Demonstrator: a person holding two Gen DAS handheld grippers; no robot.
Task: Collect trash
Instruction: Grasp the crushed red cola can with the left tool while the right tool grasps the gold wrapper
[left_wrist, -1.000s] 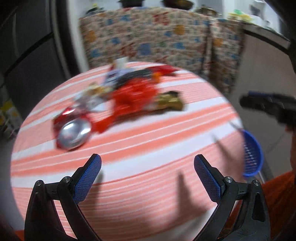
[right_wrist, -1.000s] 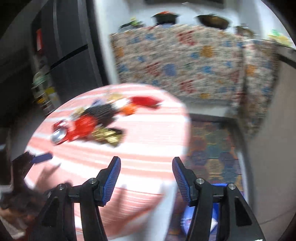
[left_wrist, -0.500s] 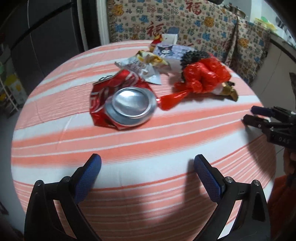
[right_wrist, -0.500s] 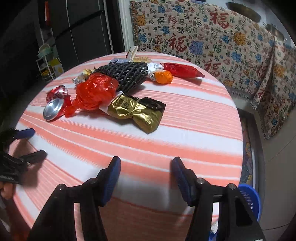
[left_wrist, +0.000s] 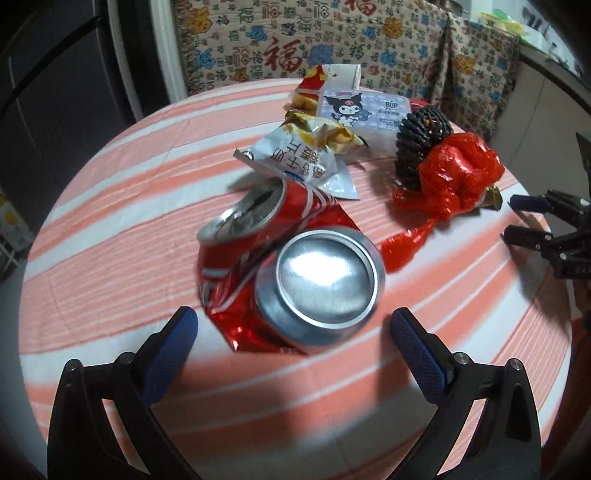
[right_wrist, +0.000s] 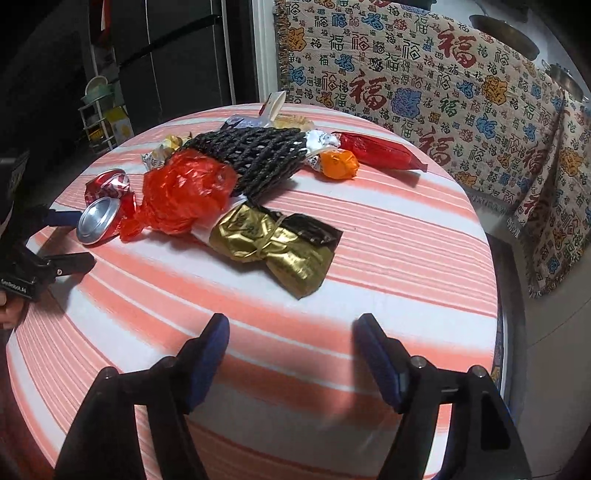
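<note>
Left wrist view puts the crushed red can (left_wrist: 284, 273) right ahead of my left gripper (left_wrist: 293, 336), silver base toward me, lying on the striped desk (left_wrist: 110, 258). The fingers (left_wrist: 173, 343) stand wide and hold nothing; the can sits just beyond the tips, between their lines. I judge it light and stiff but dented, with sharp creased foil edges and a slick curved wall, so I would take it across the flattened red body rather than on the round base, where the pads could slide off.

Beyond the can, touching its far end, lies a white snack wrapper (left_wrist: 299, 162), and further off a cartoon tissue pack (left_wrist: 364, 110). To the right, a crumpled red plastic bag (left_wrist: 458, 181) trails a tail near the can; closing carelessly might drag it along.

Seen from the right wrist, my right gripper (right_wrist: 291, 350) hovers over bare cloth with its fingers (right_wrist: 208, 354) having just spread wider, nothing between them. Ahead of it lies a gold foil wrapper (right_wrist: 273, 247), soft and crinkly, easy to pinch anywhere. Behind that sit a black foam net (right_wrist: 258, 158), an orange wrapper (right_wrist: 338, 164) and a red packet (right_wrist: 380, 151).
</note>
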